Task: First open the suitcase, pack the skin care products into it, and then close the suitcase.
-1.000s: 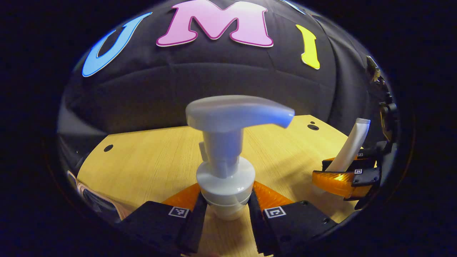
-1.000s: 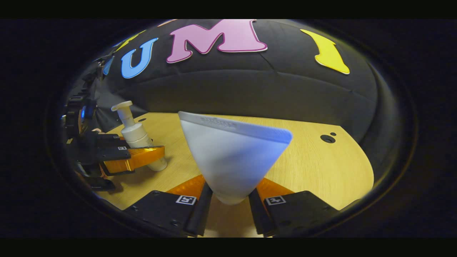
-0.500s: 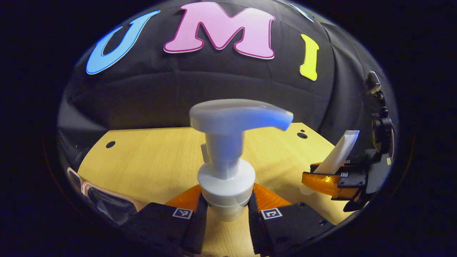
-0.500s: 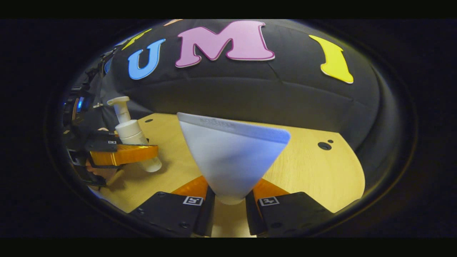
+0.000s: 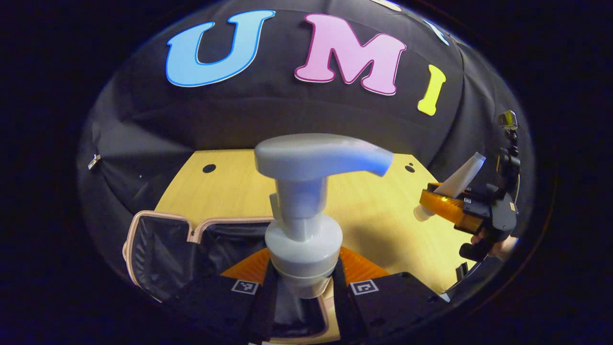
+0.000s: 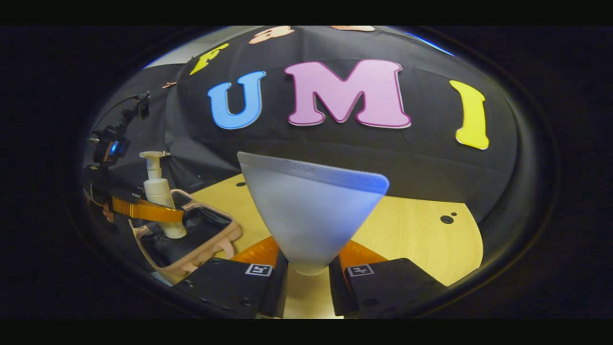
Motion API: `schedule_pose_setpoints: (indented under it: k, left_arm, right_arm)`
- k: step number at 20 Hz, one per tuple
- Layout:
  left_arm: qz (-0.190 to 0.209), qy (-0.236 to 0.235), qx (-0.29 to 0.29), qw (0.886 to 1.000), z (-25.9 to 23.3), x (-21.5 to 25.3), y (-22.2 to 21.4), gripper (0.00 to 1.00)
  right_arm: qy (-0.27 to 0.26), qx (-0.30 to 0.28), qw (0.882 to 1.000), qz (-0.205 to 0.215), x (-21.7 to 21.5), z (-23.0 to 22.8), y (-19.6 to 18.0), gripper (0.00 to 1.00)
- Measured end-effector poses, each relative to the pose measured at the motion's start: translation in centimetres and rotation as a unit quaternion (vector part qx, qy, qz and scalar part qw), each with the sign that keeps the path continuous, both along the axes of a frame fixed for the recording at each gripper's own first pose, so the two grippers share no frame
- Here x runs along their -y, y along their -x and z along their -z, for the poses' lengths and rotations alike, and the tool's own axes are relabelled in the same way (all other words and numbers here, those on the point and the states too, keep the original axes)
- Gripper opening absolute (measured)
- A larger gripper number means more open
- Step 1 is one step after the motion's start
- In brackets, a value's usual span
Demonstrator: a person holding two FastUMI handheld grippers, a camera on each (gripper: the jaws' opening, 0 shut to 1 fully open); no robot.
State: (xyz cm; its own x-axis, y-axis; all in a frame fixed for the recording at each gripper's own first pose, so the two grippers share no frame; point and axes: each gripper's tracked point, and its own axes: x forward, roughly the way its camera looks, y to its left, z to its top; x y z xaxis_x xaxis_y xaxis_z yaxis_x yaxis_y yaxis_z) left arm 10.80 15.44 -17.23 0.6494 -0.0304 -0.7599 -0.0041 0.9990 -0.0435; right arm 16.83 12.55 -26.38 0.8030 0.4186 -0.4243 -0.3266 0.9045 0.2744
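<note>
pump bottle (image 5: pixel 298 239) clamped upright between left gripper (image 5: pixel 300 287) fingers (image 5: pixel 249 261), both pressing its collar, spout pointing right in the left gripper view. held above open suitcase (image 5: pixel 158 249), pink rim and dark lining showing below and to the left. suitcase resting on wooden counter (image 5: pixel 230 187), near its left edge. seen from the right gripper view: same bottle (image 6: pixel 160 196) hanging over the case (image 6: pixel 210 239), left gripper (image 6: pixel 143 211) gripping it about mid-body, base of bottle low inside the rim line; cannot tell whether touching the lining.

tube (image 6: pixel 311 211) pinched cap-end down between right gripper (image 6: pixel 309 270) fingers (image 6: pixel 261 251), flat crimped end up and fanning wide. held over bare counter (image 6: pixel 421 239), right of the suitcase and apart from it. in the left gripper view, tube (image 5: pixel 457 179) tilted, crimp up to the right, cap poking out below the right gripper (image 5: pixel 448 208); part of a hand (image 5: pixel 498 244) visible behind that gripper. grippers well apart, each off the counter.

black cloth wall behind the counter. small dark holes in the counter top near its far corners.
</note>
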Motion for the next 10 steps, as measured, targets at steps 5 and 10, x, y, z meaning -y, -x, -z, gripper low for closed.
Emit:
schedule_pose_setpoints:
  k: [5,10]
  left_arm:
    - [0.004,-0.010,-0.129,0.992,2.1,-6.6,5.8,0.55]
    - [0.010,0.020,-0.278,0.960,7.8,-9.5,9.4,0.55]
  right_arm:
    - [-0.024,0.026,0.999,-0.020,-4.9,-3.8,1.2,0.41]
    - [-0.049,0.020,0.997,-0.050,-8.9,-5.1,3.8,0.36]
